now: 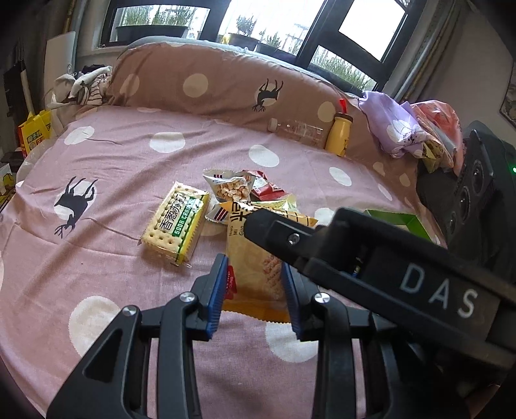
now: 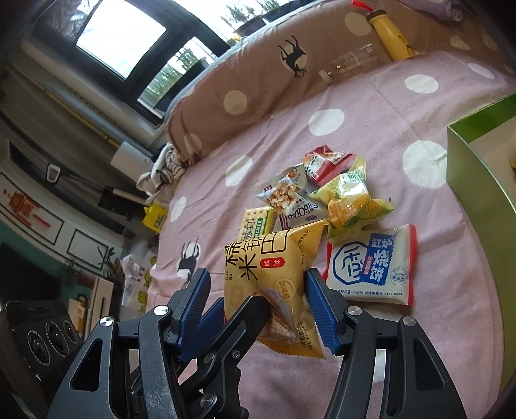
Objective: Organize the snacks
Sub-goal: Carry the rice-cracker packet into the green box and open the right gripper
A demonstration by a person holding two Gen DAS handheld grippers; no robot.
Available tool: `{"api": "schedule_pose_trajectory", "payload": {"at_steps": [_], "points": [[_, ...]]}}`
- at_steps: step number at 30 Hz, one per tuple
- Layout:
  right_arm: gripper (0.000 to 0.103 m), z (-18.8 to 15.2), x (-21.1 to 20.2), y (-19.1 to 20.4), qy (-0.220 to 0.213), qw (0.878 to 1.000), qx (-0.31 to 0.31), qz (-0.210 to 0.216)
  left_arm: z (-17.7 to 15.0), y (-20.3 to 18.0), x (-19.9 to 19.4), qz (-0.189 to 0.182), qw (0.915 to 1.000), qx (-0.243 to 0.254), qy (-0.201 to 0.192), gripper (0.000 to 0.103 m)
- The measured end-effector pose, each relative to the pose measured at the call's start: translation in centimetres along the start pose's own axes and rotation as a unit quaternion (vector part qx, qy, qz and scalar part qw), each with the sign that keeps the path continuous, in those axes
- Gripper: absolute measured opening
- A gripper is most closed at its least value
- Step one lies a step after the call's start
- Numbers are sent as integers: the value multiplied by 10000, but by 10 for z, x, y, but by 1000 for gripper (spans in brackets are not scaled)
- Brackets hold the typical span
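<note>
The left tongs [image 1: 254,283] pinch the yellow snack bag [image 1: 254,274] by its sides, lifted over the pink bed [image 1: 113,154]. The right tongs [image 2: 258,309] sit wide open around the same bag [image 2: 277,280], not squeezing it. More snacks [image 2: 322,193] lie in a pile nearby, beside a green box [image 2: 477,167].

This is a bedroom in a home. A bed covered by a pink cotton sheet with white dots and black deer prints [image 1: 129,161] fills both views, with a long brown dotted bolster pillow [image 1: 225,83] along its far edge. Behind it stands a dark-framed window with potted plants on the sill [image 1: 245,29]. Crumpled lilac clothing [image 1: 396,125] lies piled at one corner.
</note>
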State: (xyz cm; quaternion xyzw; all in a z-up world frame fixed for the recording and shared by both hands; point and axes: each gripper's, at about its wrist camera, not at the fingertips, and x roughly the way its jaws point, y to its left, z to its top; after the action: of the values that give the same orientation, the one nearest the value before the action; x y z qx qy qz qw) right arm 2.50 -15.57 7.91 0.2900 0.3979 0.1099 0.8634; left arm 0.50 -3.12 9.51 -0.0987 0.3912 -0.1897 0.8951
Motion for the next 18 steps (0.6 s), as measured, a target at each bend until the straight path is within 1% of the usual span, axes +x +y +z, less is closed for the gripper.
{"api": "schedule_pose_trajectory", "payload": {"at_steps": [5,18], "points": [[64,-1,-15,5,-215,9997,-104,-2,1,-5,-9,-117,9998,12,-143,32],[64,-2,-41,12,-487,9985,-249,34,4,-23,-29,-205,9988,213,-388,32]]}}
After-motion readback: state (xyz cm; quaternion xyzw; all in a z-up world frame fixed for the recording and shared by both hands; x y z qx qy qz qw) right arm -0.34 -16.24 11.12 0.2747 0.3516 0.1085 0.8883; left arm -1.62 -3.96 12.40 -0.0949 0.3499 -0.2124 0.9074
